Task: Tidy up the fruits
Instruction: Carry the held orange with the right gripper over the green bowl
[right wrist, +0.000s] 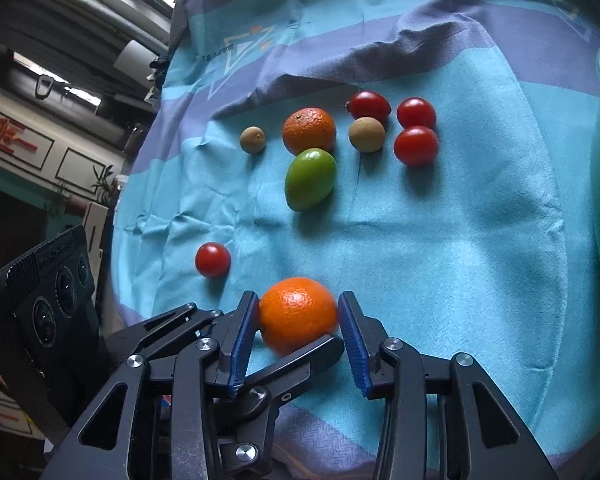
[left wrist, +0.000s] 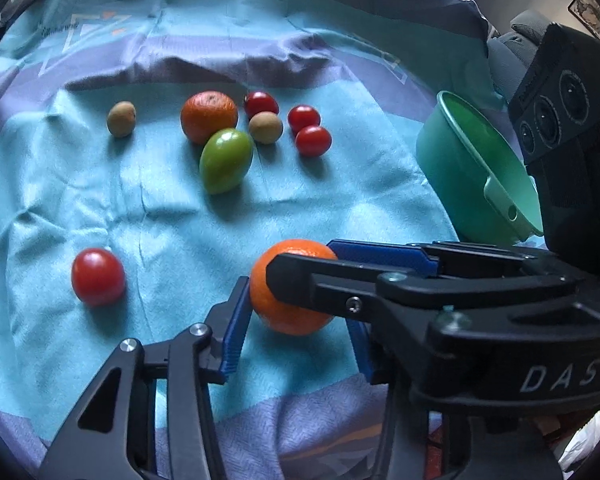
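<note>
On the wrinkled teal cloth [right wrist: 439, 240], the near orange [right wrist: 298, 314] sits between your right gripper [right wrist: 298, 320] pads, touching or nearly so; your left gripper [left wrist: 296, 316] also brackets it, its grip unclear, bowl [left wrist: 451, 168] far right.

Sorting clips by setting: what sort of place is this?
Probably a home room: a fruit-strewn bed or table under a blue cloth, a framed picture on one wall, a potted plant by another.

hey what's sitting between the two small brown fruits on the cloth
The far orange lies between the left brown fruit and the right brown fruit, with the green fruit just in front. The right wrist view shows it best.
</note>
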Demonstrator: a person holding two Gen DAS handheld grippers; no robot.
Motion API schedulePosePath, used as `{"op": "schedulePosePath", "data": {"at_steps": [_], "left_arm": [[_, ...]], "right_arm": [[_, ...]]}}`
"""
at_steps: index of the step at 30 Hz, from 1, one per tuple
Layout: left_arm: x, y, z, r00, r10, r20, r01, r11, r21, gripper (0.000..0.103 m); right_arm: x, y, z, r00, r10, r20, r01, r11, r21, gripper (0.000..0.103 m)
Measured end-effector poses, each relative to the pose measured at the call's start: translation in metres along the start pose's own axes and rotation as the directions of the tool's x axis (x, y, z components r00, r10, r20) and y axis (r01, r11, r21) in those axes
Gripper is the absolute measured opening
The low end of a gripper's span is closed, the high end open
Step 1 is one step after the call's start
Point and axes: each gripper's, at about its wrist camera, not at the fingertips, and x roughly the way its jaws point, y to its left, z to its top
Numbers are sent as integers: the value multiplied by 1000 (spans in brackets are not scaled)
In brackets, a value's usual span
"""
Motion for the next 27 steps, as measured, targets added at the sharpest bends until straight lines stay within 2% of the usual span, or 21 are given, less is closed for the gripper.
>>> {"op": "schedulePosePath", "data": {"at_steps": [4, 6, 9, 12, 17, 20, 27], "left_arm": [[-20, -22, 17, 997, 3, 80, -7, 999, 43, 45], [-30, -38, 28, 993, -5, 118, -4, 997, 81, 45], [-37, -66, 44, 986, -38, 163, 15, 990, 138, 45], [-36, -96, 58, 979, -68, 193, 30, 981, 194, 45], [-21, -141, 74, 976, -135, 170, 84, 957, 276, 45], [-6, -163, 81, 977, -164, 136, 114, 943, 314, 45], [29, -192, 88, 979, -199, 50, 169, 919, 355, 45]], "right_arm": [[-32, 6, 6, 994, -3, 108, 5, 1000, -20, 43], [-55, 3, 8, 984, 16, 175, -13, 1000, -19, 43], [-92, -3, 9, 961, 6, 277, -2, 1000, -16, 43], [-126, -16, 8, 929, -27, 370, 29, 1000, 1, 43], [-166, -52, 1, 880, -80, 468, 46, 995, 83, 43], [-181, -73, -3, 859, -118, 498, 57, 989, 136, 43], [-189, -118, -10, 849, -177, 498, 50, 965, 258, 43]]}}
